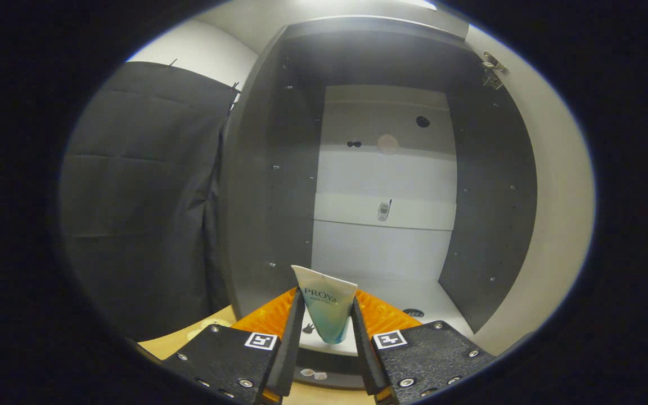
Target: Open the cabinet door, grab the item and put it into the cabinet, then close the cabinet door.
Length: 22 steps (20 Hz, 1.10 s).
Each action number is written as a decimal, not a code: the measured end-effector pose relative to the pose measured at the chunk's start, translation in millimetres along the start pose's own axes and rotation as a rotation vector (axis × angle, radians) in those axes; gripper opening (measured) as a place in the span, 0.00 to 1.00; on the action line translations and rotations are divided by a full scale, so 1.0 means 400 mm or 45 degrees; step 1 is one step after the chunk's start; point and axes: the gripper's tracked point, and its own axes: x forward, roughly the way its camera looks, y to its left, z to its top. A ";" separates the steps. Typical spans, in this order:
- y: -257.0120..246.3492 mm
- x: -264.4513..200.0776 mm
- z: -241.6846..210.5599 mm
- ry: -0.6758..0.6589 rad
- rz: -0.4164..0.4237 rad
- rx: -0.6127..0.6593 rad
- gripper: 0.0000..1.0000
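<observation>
The gripper (327, 326) has both fingers clamped on the cosmetic tube (325, 310), which stands upright between them, long axis vertical, flat crimped end up (cap end down). The open cabinet (279, 185) lies straight ahead, its floor (391, 295) just beyond the tube.

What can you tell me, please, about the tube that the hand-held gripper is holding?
The tube is a soft-looking plastic squeeze tube, white at its flat crimped end and fading to blue-green toward its narrower end. It stands with the crimped end up, clamped between both fingers of the hand-held gripper, in front of the open cabinet.
</observation>
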 end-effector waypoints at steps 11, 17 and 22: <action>-0.140 0.261 -0.020 0.043 -0.104 0.045 0.48; -0.160 0.310 -0.065 0.097 -0.111 0.089 0.48; -0.155 0.318 -0.077 0.109 -0.097 0.077 0.48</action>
